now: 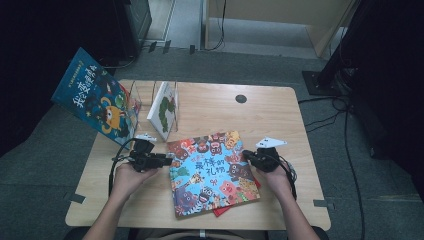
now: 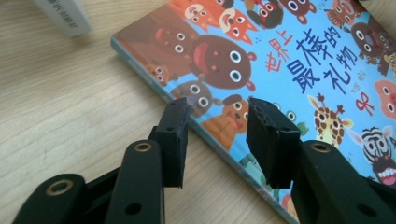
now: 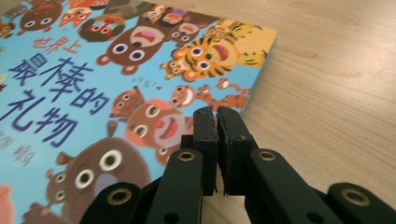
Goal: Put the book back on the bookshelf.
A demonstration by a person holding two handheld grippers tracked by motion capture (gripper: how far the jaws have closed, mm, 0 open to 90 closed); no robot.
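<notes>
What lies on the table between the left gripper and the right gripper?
In the high view, the colourful animal picture book lies flat between the left gripper and the right gripper, with a red book peeking out beneath it.

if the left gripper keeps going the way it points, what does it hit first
Most likely the blue animal picture book. The left gripper has open jaws straddling the book's near edge, aimed across the cover. Depth is unclear, so it may skim just above the cover.

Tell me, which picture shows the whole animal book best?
The high view: the whole animal book lies flat there, every edge visible, between both grippers. The left gripper view shows its near edge and title; the right gripper view shows one corner with the tiger.
</notes>
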